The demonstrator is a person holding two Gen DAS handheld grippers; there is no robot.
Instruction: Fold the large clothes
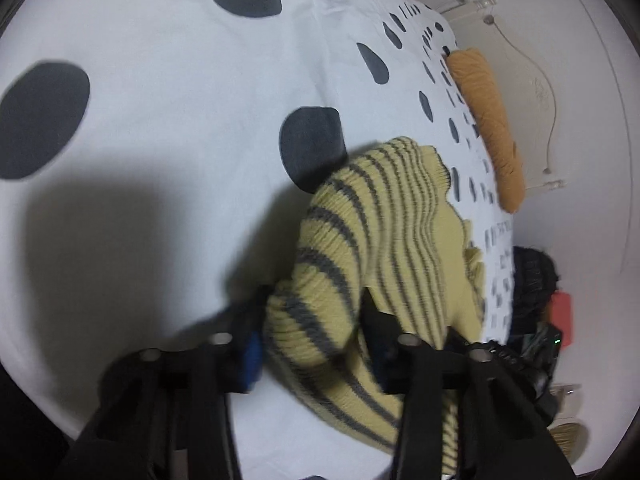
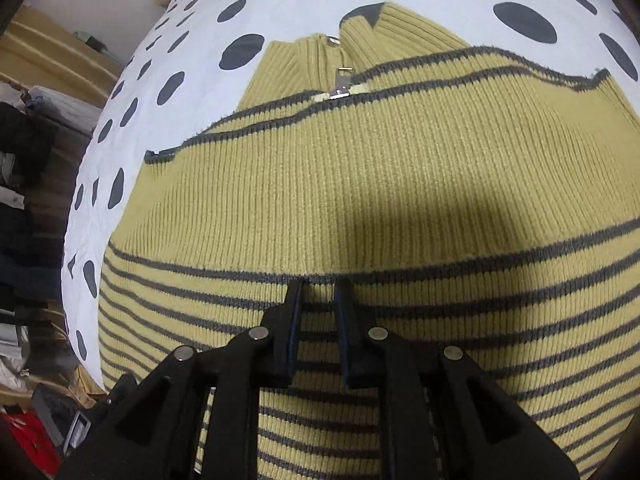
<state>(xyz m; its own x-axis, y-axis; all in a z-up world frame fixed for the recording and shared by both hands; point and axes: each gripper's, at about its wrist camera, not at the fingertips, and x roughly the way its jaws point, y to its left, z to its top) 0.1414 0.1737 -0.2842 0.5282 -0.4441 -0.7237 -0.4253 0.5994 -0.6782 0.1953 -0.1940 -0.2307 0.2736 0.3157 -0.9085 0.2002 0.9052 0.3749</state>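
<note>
A yellow ribbed sweater point(image 2: 360, 168) with grey stripes and a zip collar point(image 2: 340, 76) lies spread on a white bed cover with dark grey spots point(image 2: 168, 40). My right gripper point(image 2: 319, 292) points down onto its striped lower part, shut on a small ridge of knit between the pads. In the left wrist view a bunched, striped part of the sweater point(image 1: 380, 208) rises off the cover point(image 1: 160, 80). My left gripper point(image 1: 312, 320) is shut on this thick roll of fabric, which fills the gap between its fingers.
An orange bolster point(image 1: 486, 120) lies along the bed's far edge by a cream headboard point(image 1: 520, 60). Dark items and a red object point(image 1: 560, 312) sit off the bed. In the right wrist view, piled clothes point(image 2: 24, 160) and a red item point(image 2: 28, 440) lie beside the bed.
</note>
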